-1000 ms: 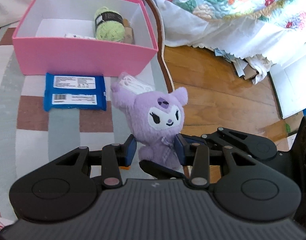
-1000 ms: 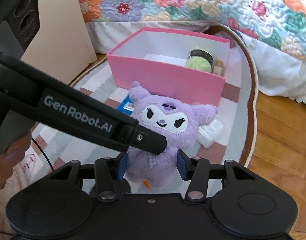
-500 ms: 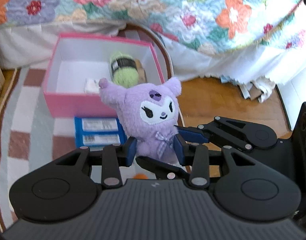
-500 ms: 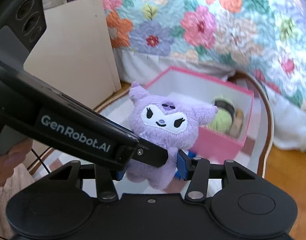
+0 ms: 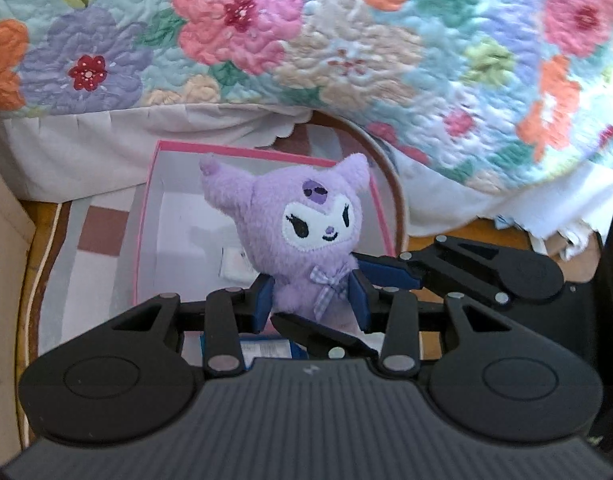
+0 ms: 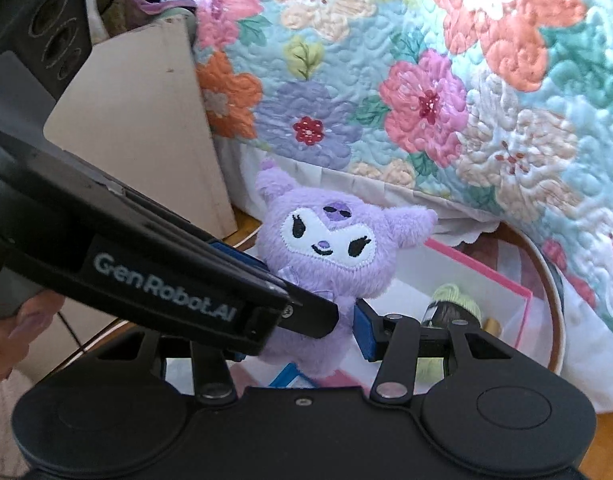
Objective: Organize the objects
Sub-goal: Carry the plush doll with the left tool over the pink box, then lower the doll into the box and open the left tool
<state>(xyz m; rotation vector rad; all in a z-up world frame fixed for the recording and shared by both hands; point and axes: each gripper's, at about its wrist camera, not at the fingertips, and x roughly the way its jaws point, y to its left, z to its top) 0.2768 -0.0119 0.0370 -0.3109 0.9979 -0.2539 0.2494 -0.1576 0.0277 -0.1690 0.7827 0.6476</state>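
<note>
Beside a floral quilt, both grippers, left and right, clamp the plush above the pink box; next, I judge, lowering and releasing it inside.

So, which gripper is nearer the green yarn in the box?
Right. The right gripper hangs just by the green yarn; the left gripper grips the plush from the far side.

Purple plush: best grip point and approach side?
Grip the purple plush at its narrow lower body, under the wide head, pads on its two flanks, coming from below and in front. Both the left gripper and right gripper already clamp there; the head bulges above the pads, which probably helps against slipping.
</note>
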